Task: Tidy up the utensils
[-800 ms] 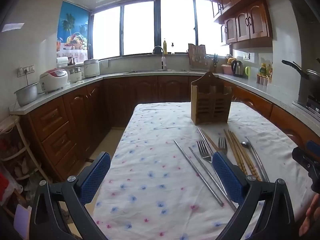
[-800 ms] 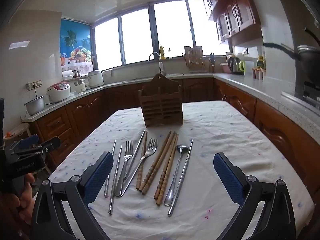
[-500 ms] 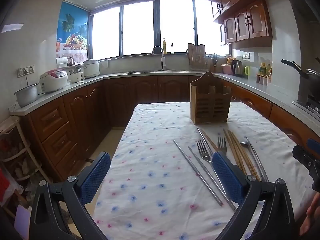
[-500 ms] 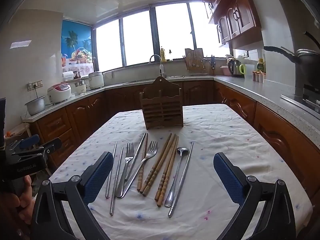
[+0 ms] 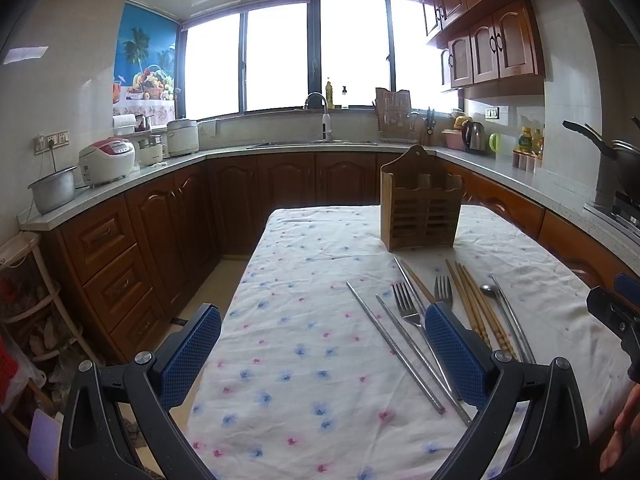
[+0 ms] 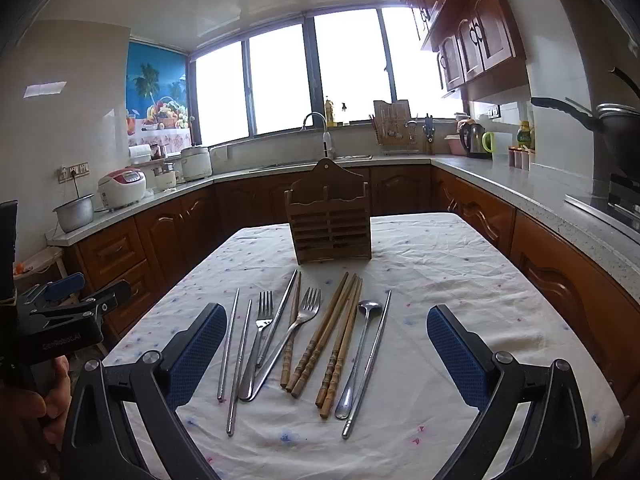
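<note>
A wooden utensil holder (image 6: pixel 330 220) stands upright on the floral tablecloth (image 6: pixel 440 264); it also shows in the left wrist view (image 5: pixel 420 208). In front of it lie metal chopsticks (image 6: pixel 234 352), two forks (image 6: pixel 262 320), wooden chopsticks (image 6: pixel 324 340) and a spoon (image 6: pixel 360 348), side by side. My right gripper (image 6: pixel 326 354) is open and empty above their near ends. My left gripper (image 5: pixel 322 354) is open and empty over the table's left part, left of the utensils (image 5: pixel 424 320).
Kitchen counters (image 6: pixel 500 176) wrap around the table with a sink (image 5: pixel 320 142), rice cookers (image 5: pixel 106 160), a kettle (image 6: pixel 470 142) and a pan (image 6: pixel 600 120) at the right. A shelf rack (image 5: pixel 28 300) stands at the left by the floor.
The right gripper has tilted slightly, so the table and utensils sit a little lower in its view. The left gripper has barely moved.
</note>
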The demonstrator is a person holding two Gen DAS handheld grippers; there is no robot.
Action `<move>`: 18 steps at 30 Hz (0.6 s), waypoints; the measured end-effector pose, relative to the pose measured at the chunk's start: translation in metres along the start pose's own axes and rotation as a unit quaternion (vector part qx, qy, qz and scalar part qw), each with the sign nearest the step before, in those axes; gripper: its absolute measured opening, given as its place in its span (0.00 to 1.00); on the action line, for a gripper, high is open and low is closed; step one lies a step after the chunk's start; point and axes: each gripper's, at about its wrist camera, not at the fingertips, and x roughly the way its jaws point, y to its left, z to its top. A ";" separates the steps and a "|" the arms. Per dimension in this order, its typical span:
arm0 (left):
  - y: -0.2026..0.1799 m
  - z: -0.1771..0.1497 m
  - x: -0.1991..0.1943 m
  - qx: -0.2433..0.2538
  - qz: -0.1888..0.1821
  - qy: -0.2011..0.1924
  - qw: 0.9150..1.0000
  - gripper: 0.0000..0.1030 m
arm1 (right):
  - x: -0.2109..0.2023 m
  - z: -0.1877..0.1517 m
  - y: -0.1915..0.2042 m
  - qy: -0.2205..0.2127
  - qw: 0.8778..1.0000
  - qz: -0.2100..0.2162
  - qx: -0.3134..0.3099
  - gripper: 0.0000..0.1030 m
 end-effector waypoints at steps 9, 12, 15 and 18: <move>0.000 0.001 0.000 -0.001 -0.001 0.001 1.000 0.99 | -0.001 0.000 0.000 -0.004 1.000 0.002 0.000 0.98; 0.000 0.002 0.000 0.000 -0.001 0.000 1.000 0.99 | -0.001 0.000 0.001 -0.005 1.000 0.003 -0.001 0.98; 0.000 0.002 0.000 -0.001 -0.002 0.000 1.000 0.99 | -0.002 0.001 0.002 -0.006 1.000 0.004 -0.002 0.98; 0.000 0.003 -0.001 -0.002 -0.003 -0.001 1.000 0.99 | -0.004 0.003 0.003 -0.009 1.000 0.005 -0.003 0.98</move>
